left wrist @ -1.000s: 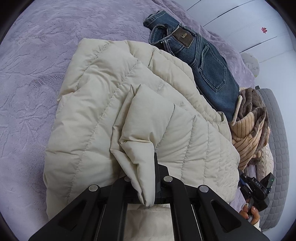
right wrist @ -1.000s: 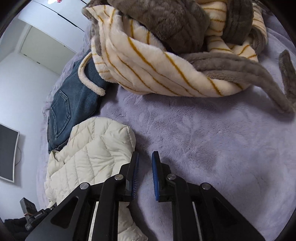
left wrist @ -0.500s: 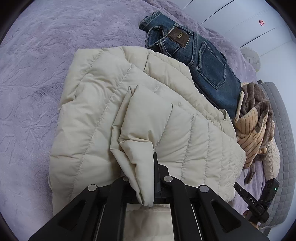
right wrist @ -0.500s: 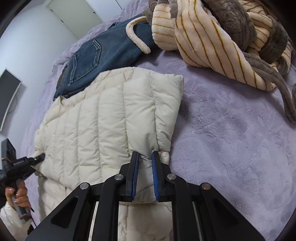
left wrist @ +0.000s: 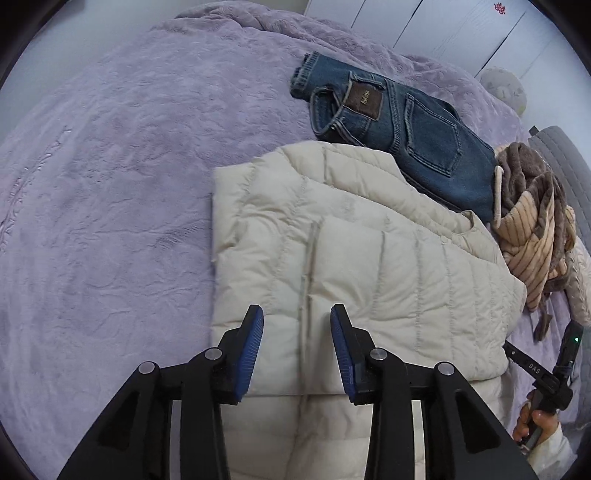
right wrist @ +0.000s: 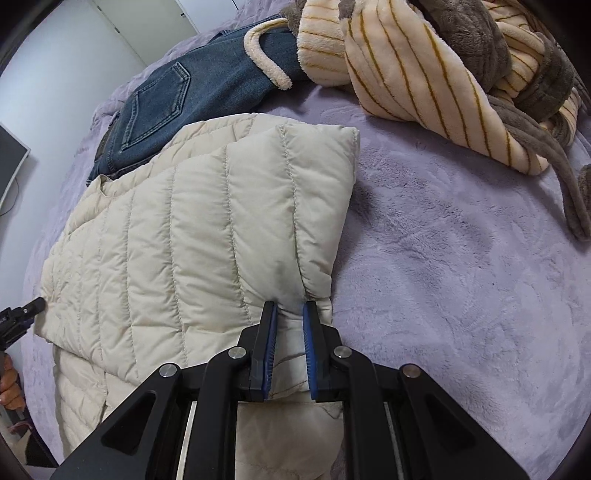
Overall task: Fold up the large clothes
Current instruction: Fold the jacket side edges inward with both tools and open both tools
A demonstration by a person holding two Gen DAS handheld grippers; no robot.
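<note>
A cream quilted puffer jacket (left wrist: 369, 266) lies folded on the purple bedspread (left wrist: 110, 184). My left gripper (left wrist: 297, 325) hovers just above its near edge; its jaws are opening, and the blue pads stand apart with no fabric pinched between them. In the right wrist view the same jacket (right wrist: 207, 236) shows a folded-over panel. My right gripper (right wrist: 290, 314) is shut on the lower corner of that panel, with cloth bunched between the pads. The right gripper also shows at the left wrist view's right edge (left wrist: 532, 365).
Folded blue jeans (left wrist: 406, 136) lie beyond the jacket. A striped cream and brown fleece garment (right wrist: 443, 66) is heaped at the far right, a brown strip of it trailing onto the bedspread (right wrist: 461, 295). White wardrobe doors (left wrist: 424, 22) stand behind the bed. A hand (left wrist: 532, 424) holds the right tool.
My left gripper has let go of the jacket fold, opened and lifted; the fold now lies flat. My right gripper swung over from bare bedspread and now pinches the jacket's corner.
</note>
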